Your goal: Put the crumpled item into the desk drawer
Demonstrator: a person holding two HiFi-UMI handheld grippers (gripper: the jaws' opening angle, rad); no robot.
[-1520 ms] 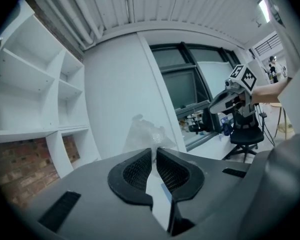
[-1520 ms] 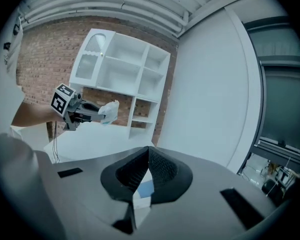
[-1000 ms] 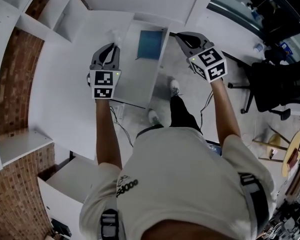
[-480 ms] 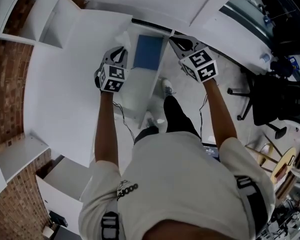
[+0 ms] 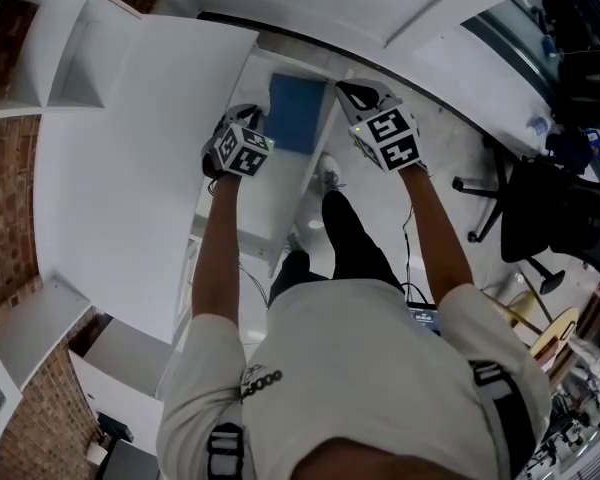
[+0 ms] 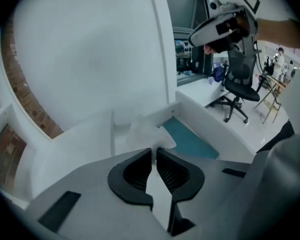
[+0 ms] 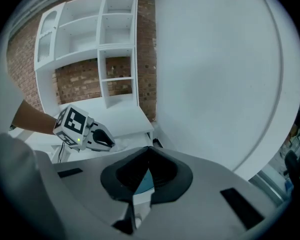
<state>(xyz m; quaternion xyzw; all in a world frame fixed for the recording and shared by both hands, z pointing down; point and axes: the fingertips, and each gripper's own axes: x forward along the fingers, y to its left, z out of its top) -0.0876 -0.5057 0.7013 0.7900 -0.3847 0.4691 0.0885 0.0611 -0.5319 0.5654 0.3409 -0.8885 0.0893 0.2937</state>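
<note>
The left gripper has its claw pinched nearly together on the crumpled item, a white wad that bulges out past the tips. It holds the wad at the left edge of the open desk drawer, just beside the blue sheet lying on the drawer's bottom; I cannot tell whether the wad touches the drawer or hangs just above it. In the head view this gripper sits where the white desk meets the drawer's left wall, with the sheet to its right

The right gripper hangs over the drawer's right edge, across the blue sheet from the left one. Its own view shows the claw closed, tips meeting, with nothing between them and only a sliver of blue showing through the gap below

A black office chair stands on the floor well off to the right, and white shelves line the brick wall behind the desk
</note>
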